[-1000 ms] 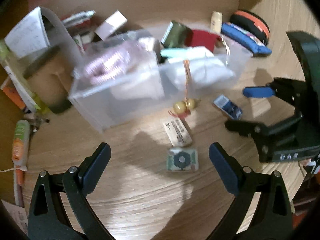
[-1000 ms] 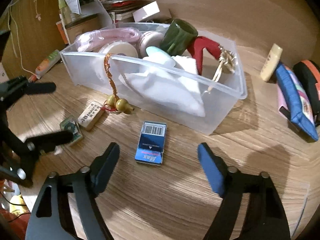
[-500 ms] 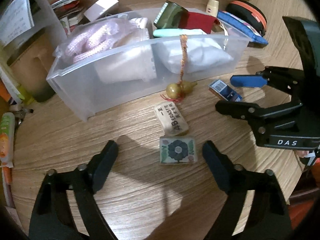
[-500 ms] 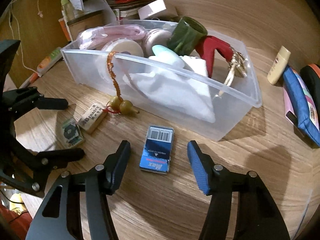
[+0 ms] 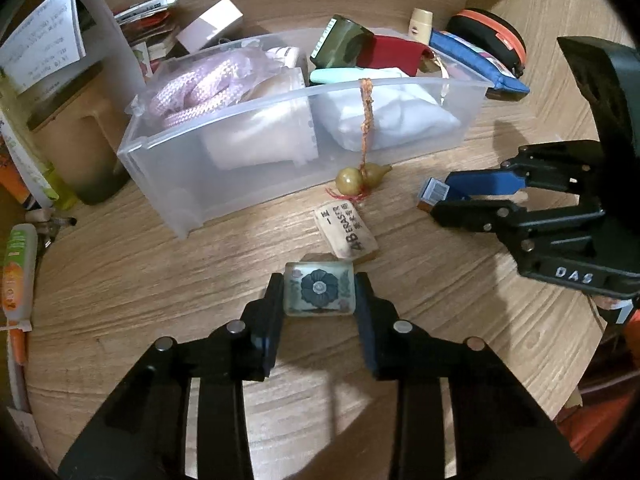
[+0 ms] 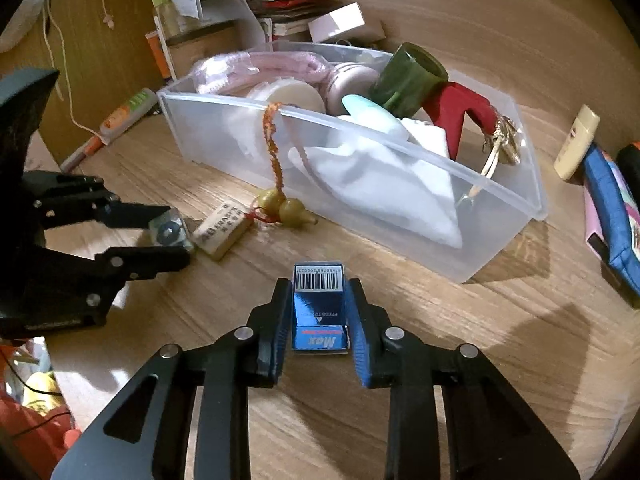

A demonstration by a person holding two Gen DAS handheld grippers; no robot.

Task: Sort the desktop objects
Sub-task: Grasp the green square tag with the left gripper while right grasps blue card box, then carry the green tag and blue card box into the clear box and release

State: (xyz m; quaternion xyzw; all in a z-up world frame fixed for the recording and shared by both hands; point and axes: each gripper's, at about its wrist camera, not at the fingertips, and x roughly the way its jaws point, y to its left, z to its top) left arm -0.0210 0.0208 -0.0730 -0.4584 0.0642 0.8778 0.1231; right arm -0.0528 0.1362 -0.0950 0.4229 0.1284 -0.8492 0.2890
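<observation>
My left gripper (image 5: 319, 294) is shut on a small flower-print tile (image 5: 319, 289) on the wooden desk; it also shows in the right wrist view (image 6: 168, 234). My right gripper (image 6: 319, 308) is shut on a blue Max staple box (image 6: 319, 308), whose barcoded end shows in the left wrist view (image 5: 434, 193). An eraser (image 5: 346, 232) and a gourd charm (image 5: 360, 176) lie between them; the charm's orange cord hangs over the rim of a clear plastic bin (image 5: 256, 184) full of items.
A blue pencil case (image 6: 610, 208) and a cream tube (image 6: 576, 142) lie right of the bin. A tan mug (image 5: 80, 136), papers and boxes crowd the back left. An orange-green tube (image 5: 18, 268) lies at the left edge.
Both grippers moved forward and closed: the left on the flower tile, the right on the staple box.
</observation>
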